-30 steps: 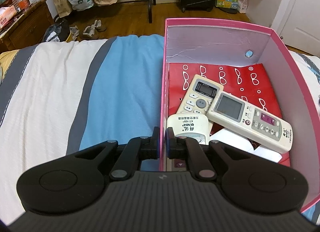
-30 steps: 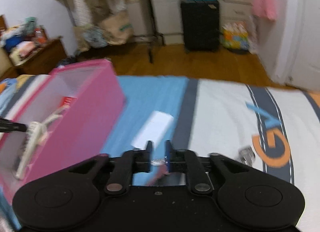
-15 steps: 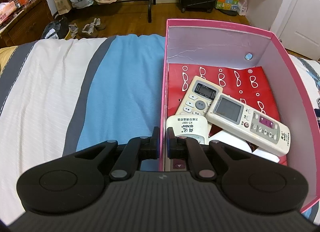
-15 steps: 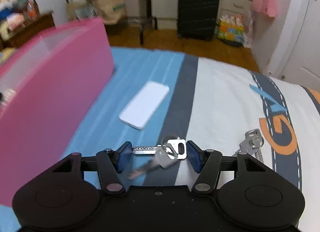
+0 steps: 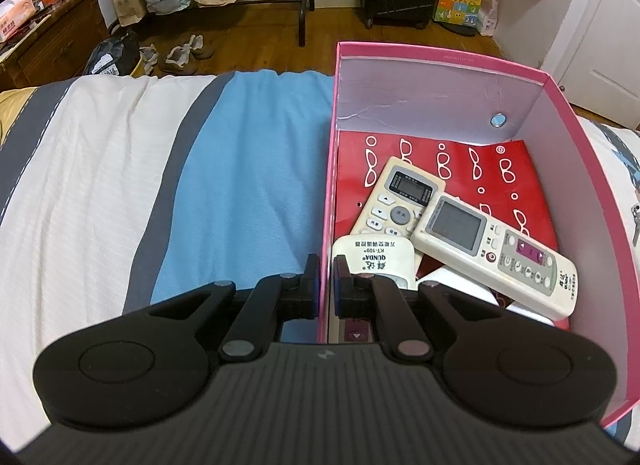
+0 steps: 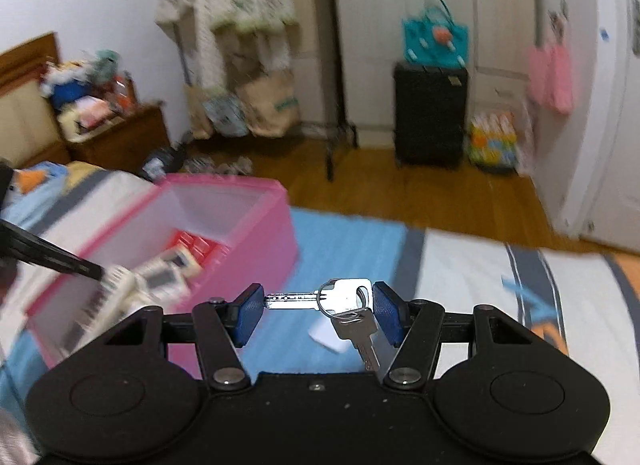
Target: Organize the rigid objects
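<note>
A pink box (image 5: 592,169) stands on the bed and holds three white remotes (image 5: 496,249) on a red patterned sheet. My left gripper (image 5: 326,281) is shut on the box's left wall (image 5: 327,201). In the right wrist view the box (image 6: 256,241) is at the left. My right gripper (image 6: 318,309) holds a bunch of silver keys (image 6: 344,299) spanning between its blue pads (image 6: 248,311), raised above the bed. One key hangs down from the ring.
A white flat rectangular object (image 6: 324,339) lies on the blue stripe of the bedspread below the keys. Another key set (image 5: 636,221) lies at the box's right. Beyond the bed are wooden floor, a black suitcase (image 6: 430,117) and a clothes rack.
My right gripper closed on the keys lying on the bed and has lifted them, swinging left so the box's inside shows. The left gripper has stayed clamped on the box wall.
</note>
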Motion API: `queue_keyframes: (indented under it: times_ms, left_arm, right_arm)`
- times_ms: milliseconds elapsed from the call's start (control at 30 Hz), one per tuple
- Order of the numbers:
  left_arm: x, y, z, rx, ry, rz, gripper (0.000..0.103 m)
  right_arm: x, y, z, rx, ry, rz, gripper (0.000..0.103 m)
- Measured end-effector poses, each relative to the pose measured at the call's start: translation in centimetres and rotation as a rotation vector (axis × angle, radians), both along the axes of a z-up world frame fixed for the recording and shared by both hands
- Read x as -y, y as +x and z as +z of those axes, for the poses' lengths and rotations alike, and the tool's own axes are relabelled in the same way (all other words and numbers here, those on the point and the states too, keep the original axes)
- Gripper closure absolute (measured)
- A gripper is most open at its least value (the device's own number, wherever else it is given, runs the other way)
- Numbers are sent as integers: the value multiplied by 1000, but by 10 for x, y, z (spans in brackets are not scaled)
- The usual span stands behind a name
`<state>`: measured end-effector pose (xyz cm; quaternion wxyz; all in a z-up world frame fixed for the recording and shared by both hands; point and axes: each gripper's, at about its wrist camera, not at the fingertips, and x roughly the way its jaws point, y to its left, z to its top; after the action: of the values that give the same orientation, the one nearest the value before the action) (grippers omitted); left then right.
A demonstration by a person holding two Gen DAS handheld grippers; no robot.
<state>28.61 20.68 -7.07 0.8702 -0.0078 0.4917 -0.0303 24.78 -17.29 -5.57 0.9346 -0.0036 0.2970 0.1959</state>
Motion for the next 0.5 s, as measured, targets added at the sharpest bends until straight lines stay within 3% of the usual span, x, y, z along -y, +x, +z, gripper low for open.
queue_keyframes:
  times_ms: [200, 300, 500]
  left_arm:
    - [-1, 0, 0, -1, -5, 5, 97]
    - [1, -1, 1, 9, 11, -3, 97]
    - [-2, -4, 2, 18, -4, -2, 98]
  right_arm:
    - [-43, -13, 41, -19, 165, 199, 38]
    - [-72, -4, 35, -83, 228, 256, 38]
    - [-122, 29, -2, -214, 240, 265, 38]
